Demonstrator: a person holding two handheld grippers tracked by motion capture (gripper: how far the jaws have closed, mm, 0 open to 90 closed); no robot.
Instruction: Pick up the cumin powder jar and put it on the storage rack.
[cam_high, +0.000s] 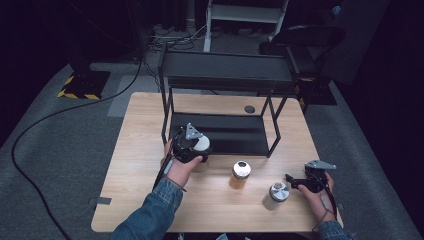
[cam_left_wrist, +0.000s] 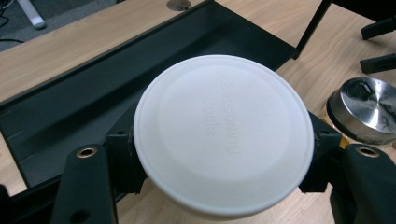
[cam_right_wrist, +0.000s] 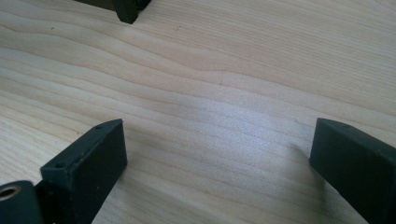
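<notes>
The left tool (cam_left_wrist: 219, 154) pinches a white-lidded jar (cam_left_wrist: 223, 135) at the black shelf's (cam_left_wrist: 70, 116) front edge, its body hidden under the lid. The right tool (cam_right_wrist: 217, 163) rests spread on the surface (cam_right_wrist: 210, 70).

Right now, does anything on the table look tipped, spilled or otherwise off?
Nothing stands out. The left gripper holds the white-lidded jar level by the black shelf rack; two metal-lidded jars stand upright, and the right gripper is open over bare table.

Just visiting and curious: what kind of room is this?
Probably a recording lab or workshop: a wooden table lit in a dark room, a black metal shelf rack on it, and a cable trailing over grey carpet.
</notes>
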